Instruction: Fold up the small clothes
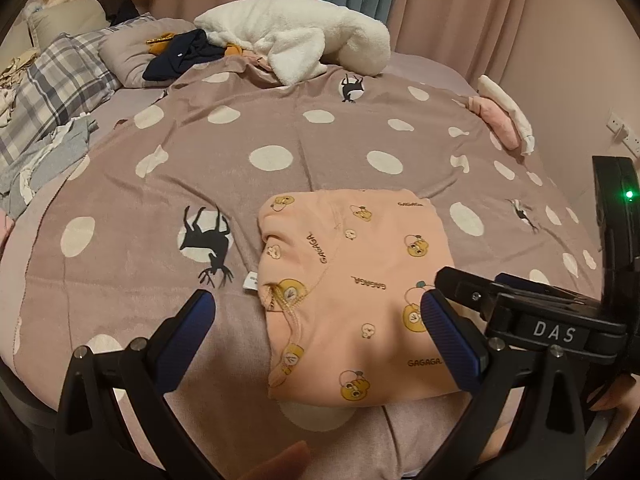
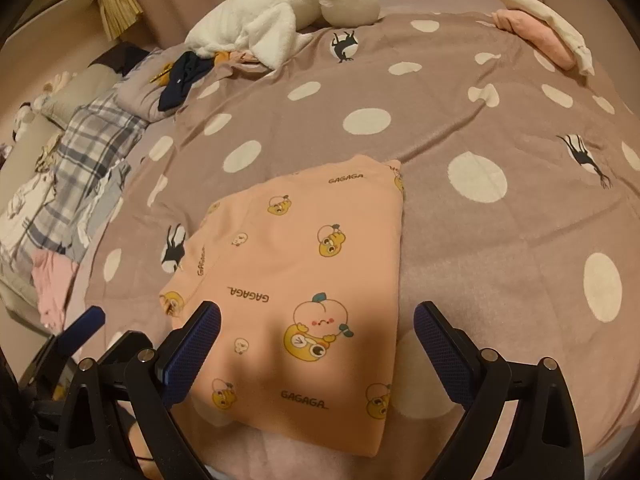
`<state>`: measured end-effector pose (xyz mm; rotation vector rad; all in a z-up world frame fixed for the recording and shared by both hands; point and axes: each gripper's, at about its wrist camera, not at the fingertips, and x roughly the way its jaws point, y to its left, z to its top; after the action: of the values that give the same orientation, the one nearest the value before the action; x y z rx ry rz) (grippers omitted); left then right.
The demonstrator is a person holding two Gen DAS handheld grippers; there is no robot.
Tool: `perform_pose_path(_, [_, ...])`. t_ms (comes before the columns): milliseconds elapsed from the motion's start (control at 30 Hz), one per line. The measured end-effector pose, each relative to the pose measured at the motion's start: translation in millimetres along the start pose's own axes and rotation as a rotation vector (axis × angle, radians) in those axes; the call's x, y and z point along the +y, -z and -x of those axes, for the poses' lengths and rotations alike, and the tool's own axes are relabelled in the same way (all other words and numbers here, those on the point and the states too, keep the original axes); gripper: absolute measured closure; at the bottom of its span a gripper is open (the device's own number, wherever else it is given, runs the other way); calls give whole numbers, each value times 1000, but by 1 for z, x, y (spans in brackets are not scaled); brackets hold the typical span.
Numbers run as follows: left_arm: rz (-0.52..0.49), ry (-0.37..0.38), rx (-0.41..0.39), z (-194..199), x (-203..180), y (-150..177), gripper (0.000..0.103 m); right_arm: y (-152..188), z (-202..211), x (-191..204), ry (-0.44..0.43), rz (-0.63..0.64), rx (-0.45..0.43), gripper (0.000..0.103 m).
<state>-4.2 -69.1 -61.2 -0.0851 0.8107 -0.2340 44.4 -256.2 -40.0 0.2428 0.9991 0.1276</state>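
Note:
A small peach-pink garment (image 1: 352,280) printed with yellow cartoon faces and "GAGAGA" lies folded into a rough rectangle on the mauve polka-dot bedspread (image 1: 280,128). It also shows in the right wrist view (image 2: 296,264). My left gripper (image 1: 320,320) is open and empty, hovering over the garment's near left part, one blue finger left of the cloth, one above its right side. My right gripper (image 2: 318,332) is open and empty, hovering over the garment's near right edge. The right gripper's body (image 1: 552,320) shows in the left wrist view beside the garment.
A white fluffy blanket (image 1: 296,36) and dark navy clothes (image 1: 184,54) lie at the bed's far side. Folded pink and white clothes (image 1: 504,116) sit at the far right. A plaid pillow (image 1: 60,80) and loose clothes (image 2: 52,280) lie at the left. Curtains hang behind.

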Motion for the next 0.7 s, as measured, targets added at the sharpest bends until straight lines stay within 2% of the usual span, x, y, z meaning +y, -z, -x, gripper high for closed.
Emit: perform_pose_path(700, [13, -1, 10, -2, 1, 1, 0, 0, -3, 1, 18, 11, 4, 6])
